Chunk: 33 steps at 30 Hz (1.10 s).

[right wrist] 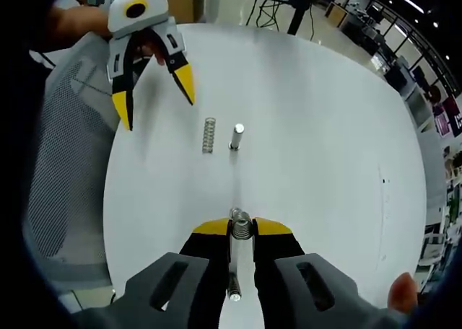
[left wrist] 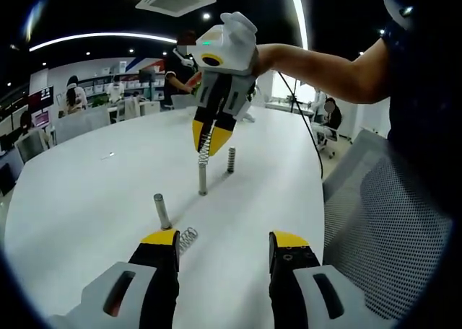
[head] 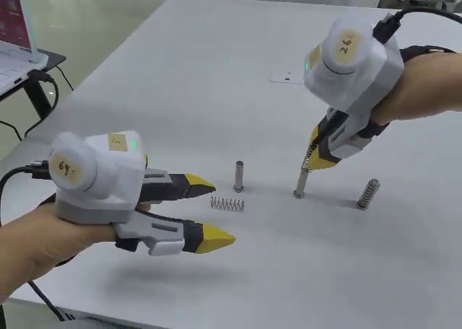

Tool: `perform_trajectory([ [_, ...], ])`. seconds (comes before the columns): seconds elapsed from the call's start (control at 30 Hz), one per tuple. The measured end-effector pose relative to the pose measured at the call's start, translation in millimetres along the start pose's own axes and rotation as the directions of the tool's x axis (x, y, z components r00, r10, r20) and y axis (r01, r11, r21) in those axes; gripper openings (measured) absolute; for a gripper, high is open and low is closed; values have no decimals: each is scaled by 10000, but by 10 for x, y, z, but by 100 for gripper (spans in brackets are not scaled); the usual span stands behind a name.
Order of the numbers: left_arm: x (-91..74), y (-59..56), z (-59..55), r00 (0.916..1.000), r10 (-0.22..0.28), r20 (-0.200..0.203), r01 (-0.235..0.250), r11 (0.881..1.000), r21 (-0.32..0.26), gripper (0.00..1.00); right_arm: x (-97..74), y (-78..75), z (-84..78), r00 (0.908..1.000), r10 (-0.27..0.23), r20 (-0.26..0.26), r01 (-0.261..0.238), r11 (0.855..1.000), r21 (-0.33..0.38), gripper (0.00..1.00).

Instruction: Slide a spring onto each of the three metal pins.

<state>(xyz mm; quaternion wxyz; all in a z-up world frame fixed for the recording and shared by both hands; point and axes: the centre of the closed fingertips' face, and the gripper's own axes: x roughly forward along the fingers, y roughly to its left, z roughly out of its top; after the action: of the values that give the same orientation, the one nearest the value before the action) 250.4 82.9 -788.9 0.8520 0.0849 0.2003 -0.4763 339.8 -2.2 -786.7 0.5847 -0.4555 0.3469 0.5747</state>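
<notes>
Left tongs (head: pixel 224 211) lie on their side at 8 o'clock in the head view, released, with jaws spread wide and nothing between them. Just off their yellow tips a loose spring (head: pixel 227 203) lies flat on the white table (head: pixel 180 69), at 7 o'clock of the bare pin (head: pixel 238 176), which stands upright.

At 3 o'clock of that pin stands the middle pin (head: pixel 300 182), also upright. Right tongs (head: pixel 317 163) reach down to it from 1 o'clock, clenched on a held spring (head: pixel 310 156) whose lower end meets the pin's top. Whether the coils have slipped over the pin I cannot tell. In the right gripper view the jaws pinch this spring near its upper end, with the pin below, between them.

Further along at 3 o'clock, well apart from the tongs, the third pin (head: pixel 368 194) stands with a fitted spring (left wrist: pixel 231 160) around its shaft.
</notes>
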Motion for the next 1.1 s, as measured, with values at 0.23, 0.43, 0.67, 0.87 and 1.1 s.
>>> perform_trajectory([
  [0.23, -1, -1, -11, 10000, -13, -12, 13, 10000, -14, 44, 85, -7, -14, 9998, 152, -138, -151, 9999, 47, 9],
  [0.43, 4, -3, -14, 10000, -21, -32, 21, 10000, -16, 43, 152, 16, -40, 9993, 291, -255, -287, 9995, 143, 9],
  [0.67, 15, -8, -9, 10000, -42, -51, 42, 10000, 7, 43, 244, 42, -89, 9988, 343, -359, -333, 9991, 274, 9],
  [0.87, 17, -13, -11, 10000, -52, -62, 52, 10000, 0, 43, 315, 63, -114, 9984, 396, -393, -380, 9984, 408, 9],
  [1.1, 17, -15, -10, 10000, -52, -78, 52, 10000, 6, 43, 392, 100, -139, 9982, 425, -423, -405, 9980, 479, 9],
])
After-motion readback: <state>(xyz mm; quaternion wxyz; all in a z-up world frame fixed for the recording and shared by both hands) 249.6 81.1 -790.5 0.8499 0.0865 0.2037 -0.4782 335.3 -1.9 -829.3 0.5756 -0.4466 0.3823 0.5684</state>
